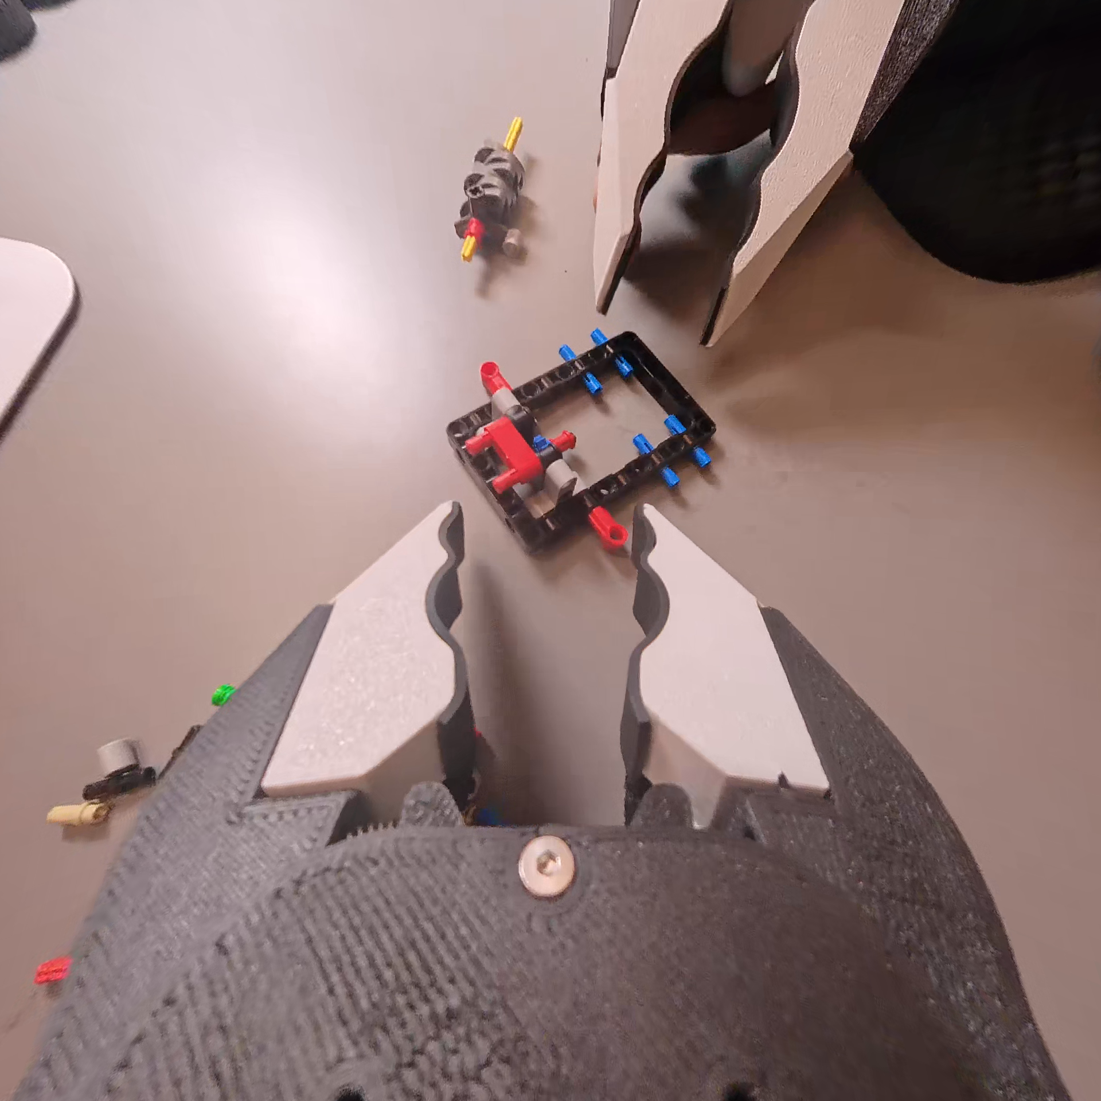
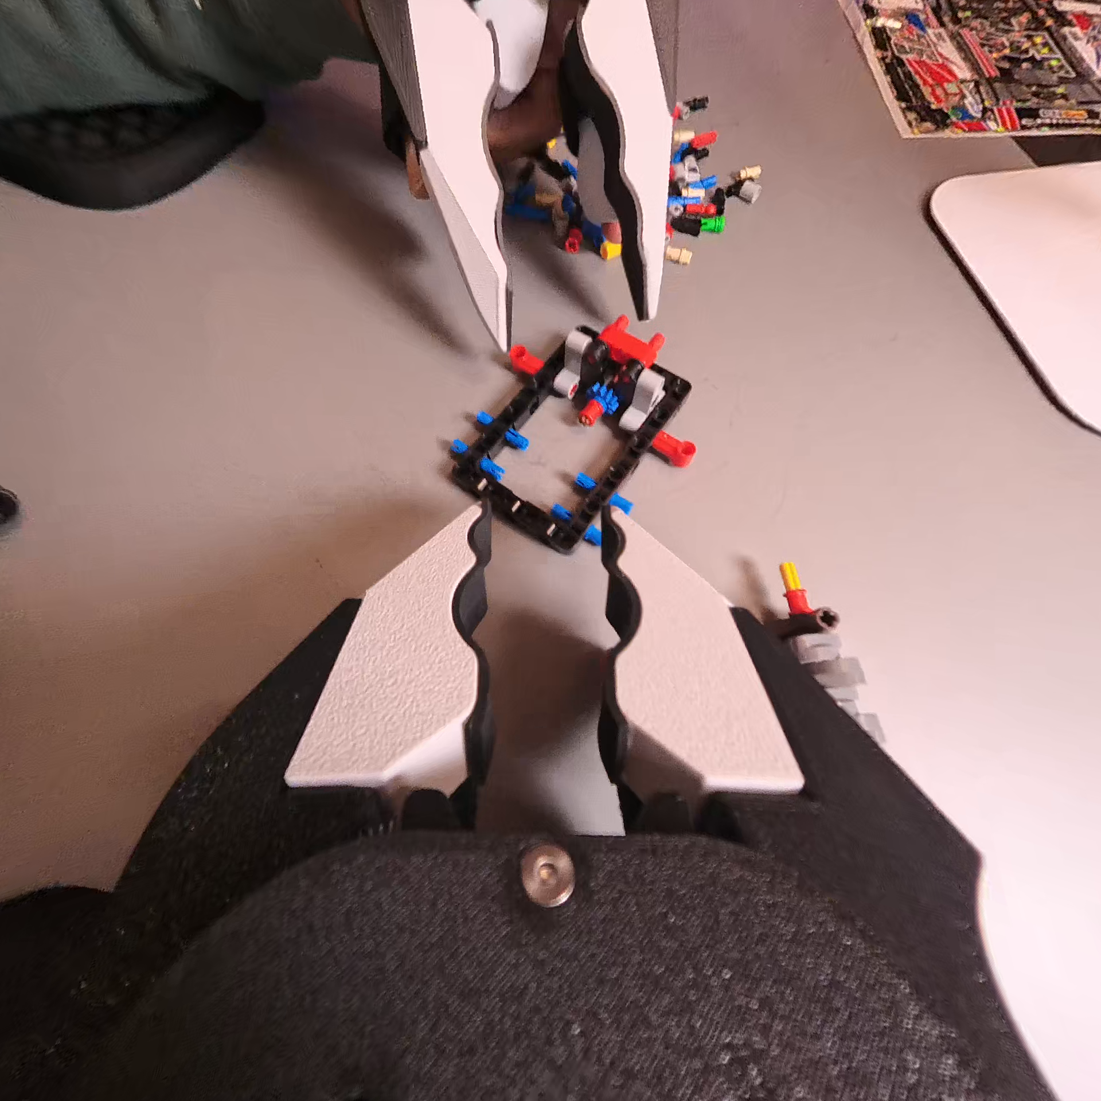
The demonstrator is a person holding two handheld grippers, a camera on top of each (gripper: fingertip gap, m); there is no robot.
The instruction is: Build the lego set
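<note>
Jaws of both grippers stand open and hold nothing. The left gripper (image 1: 547, 524) and right gripper (image 2: 545, 517) face each other across the black frame (image 1: 581, 438), which lies flat on the tabletop (image 1: 268, 357) between them; the right gripper's fingertips sit at the frame's near edge, contact uncertain. The frame carries blue pins (image 1: 673, 426) and a red-and-grey gear block (image 1: 515, 456). Judgement: step in hand is seizing the frame for the next attachment. A grey sub-assembly (image 1: 491, 184) on a yellow axle lies apart; loose parts (image 2: 694, 190) lie beyond. Next move calls for gripping the rails clear of the pins.
</note>
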